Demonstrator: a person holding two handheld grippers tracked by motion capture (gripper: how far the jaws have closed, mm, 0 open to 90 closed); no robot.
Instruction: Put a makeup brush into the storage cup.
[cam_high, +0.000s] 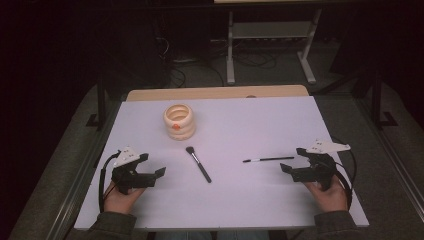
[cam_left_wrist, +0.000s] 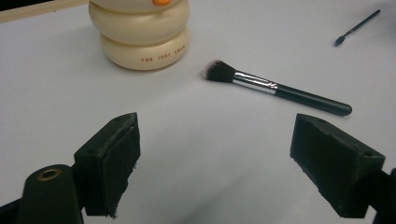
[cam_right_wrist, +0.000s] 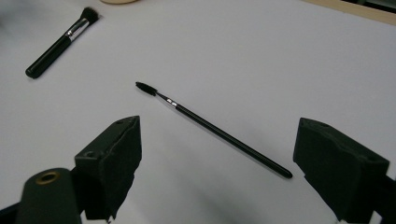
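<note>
Both tools gape wide, empty: left tool (cam_high: 159, 172), right tool (cam_high: 286, 167). The thin wand (cam_right_wrist: 212, 127) lies just left of the right one; I'd straddle its handle squarely, then close gently.

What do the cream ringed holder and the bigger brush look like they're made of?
The holder looks like glazed ceramic or glossy plastic: smooth cream rings with a soft sheen and printed lettering. The bigger brush has a black, slightly glossy handle, plastic or lacquered wood, a shiny metal-looking ferrule and soft bristles with pale tips.

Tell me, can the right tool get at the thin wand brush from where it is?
Probably yes: the right tool is open, the thin wand brush lies flat just ahead of its jaws, and nothing sits between them.
</note>
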